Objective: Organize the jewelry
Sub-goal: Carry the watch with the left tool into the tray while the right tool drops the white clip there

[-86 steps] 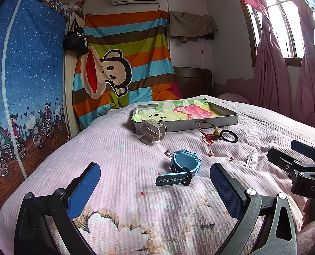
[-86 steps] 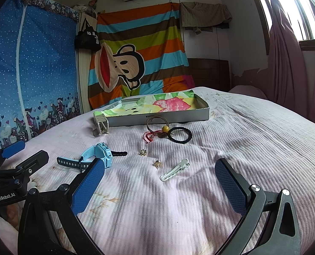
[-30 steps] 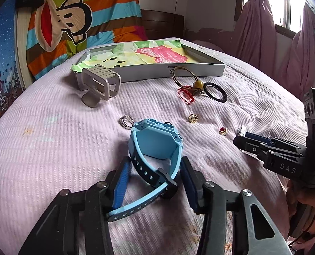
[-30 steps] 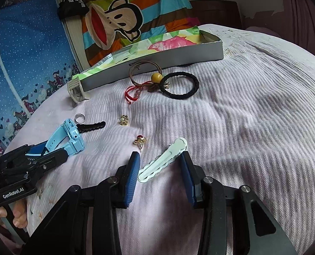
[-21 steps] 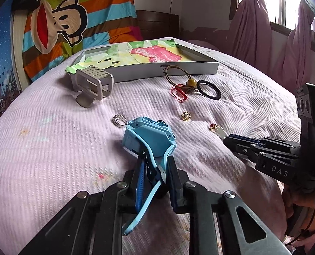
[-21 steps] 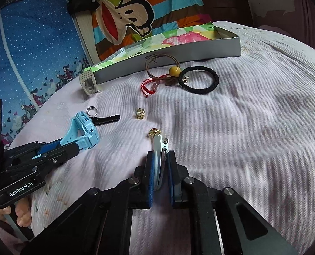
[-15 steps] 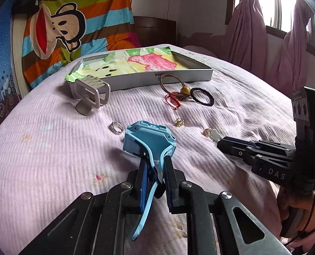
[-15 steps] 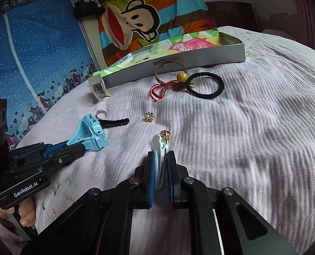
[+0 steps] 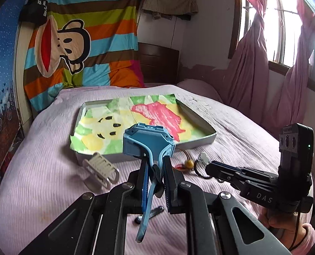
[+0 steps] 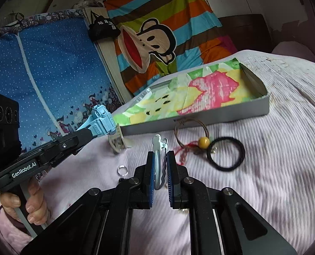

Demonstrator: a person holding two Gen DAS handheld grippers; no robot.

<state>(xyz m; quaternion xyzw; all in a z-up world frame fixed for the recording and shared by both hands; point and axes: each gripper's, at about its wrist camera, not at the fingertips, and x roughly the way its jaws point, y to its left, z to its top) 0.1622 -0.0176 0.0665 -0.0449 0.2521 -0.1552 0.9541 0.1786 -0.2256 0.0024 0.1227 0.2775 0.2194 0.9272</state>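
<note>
The left hand-held gripper [image 9: 156, 177] is clamped on the strap of a blue watch [image 9: 149, 141], the case standing up above the pads and the loose strap end dangling below; the right hand-held gripper [image 10: 160, 173] is pinched shut on a silver hair clip [image 10: 159, 148], which points away from the wrist. Both items are lifted clear of the bed [image 10: 285, 148], with the shallow grey tray [image 10: 231, 114] and its bright paper lining just beyond them on the far side. The step in hand looks like carrying each piece over the near wall and setting it inside. To do it well, I would bring each gripper well past the rim, lower until the piece nearly rests on the lining, then release. Keep the watch to the left and the clip to the right so the grippers do not cross. The dangling strap could catch the tray wall.
</note>
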